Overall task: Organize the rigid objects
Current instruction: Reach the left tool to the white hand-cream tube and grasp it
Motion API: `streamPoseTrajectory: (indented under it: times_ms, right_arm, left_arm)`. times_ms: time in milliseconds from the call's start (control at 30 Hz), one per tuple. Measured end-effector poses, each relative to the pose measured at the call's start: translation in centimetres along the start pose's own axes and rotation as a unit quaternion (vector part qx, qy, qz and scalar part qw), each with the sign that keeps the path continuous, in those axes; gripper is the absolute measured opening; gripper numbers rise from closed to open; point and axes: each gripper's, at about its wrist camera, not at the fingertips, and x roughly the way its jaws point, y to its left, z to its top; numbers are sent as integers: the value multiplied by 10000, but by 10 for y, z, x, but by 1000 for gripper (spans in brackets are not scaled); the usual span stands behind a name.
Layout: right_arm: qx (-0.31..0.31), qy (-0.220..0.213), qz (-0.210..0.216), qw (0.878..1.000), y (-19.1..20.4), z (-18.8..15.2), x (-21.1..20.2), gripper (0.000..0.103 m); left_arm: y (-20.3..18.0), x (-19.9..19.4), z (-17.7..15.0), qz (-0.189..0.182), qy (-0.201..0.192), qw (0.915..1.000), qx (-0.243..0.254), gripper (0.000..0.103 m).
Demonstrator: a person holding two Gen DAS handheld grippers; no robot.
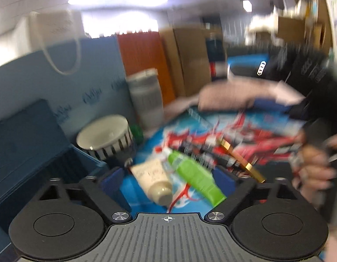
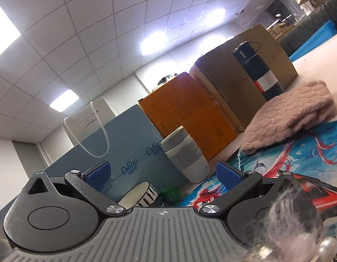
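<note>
In the blurred left wrist view my left gripper (image 1: 168, 180) stands open low over the printed mat (image 1: 146, 152). A cream tube (image 1: 155, 181) and a green tube (image 1: 194, 174) lie side by side between its blue pads; neither pad presses on them. A gold bar-shaped item (image 1: 242, 161) lies just right of the green tube. A striped mug (image 1: 105, 137), a grey-and-white tumbler (image 1: 146, 96) and a small green cap (image 1: 136, 131) sit behind to the left. My right gripper (image 2: 164, 172) is open and empty, pointing level at the mug (image 2: 139, 195), green cap (image 2: 170, 193) and tumbler (image 2: 186, 155).
A pink knit cloth (image 2: 288, 115) lies at the mat's far edge, by a dark blue flask (image 2: 256, 69). Blue (image 2: 129, 148), orange (image 2: 186, 111) and brown (image 2: 234, 76) boxes line the back. A person's hand (image 1: 315, 166) is at right. A fuzzy pearl-trimmed item (image 2: 299, 218) blurs the right view's corner.
</note>
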Motion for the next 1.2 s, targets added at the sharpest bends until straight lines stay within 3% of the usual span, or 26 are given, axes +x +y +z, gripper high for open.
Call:
streamPoseTrajectory:
  times_ms: [33,133,233,467,667,733,933,1200]
  right_arm:
    - [50,25,-1,10000,-2,0,0,103]
    - [170,73,20,9998,-6,0,-1,103]
    - [285,53,50,9996,-8,1,-3,103]
    - [350,120,109,9993,-9,-1,-4,103]
    - [315,163,131,9993,-7,-2,-3,103]
    - [312,147,111,9993,-7,-3,-4,103]
    - [315,215,88,9992,-7,-3,-1,103]
    - [281,240,117,9992,-6,-4,0,103]
  left_arm:
    - [-3,10,-1,66,154,9999,36,64]
    - [-6,37,-4,173,478,9986,-114,46]
    - [-7,47,-7,521,504,9970,-255,44]
    - [-7,49,-15,797,435,9952,-360,43]
    - [-5,41,-24,873,375,9942,-507,30]
    - [-2,43,-25,764,456,9943,-586,25]
    - [3,35,-30,507,423,9955,-677,25]
    - [3,-14,-47,49,705,9956,-621,25]
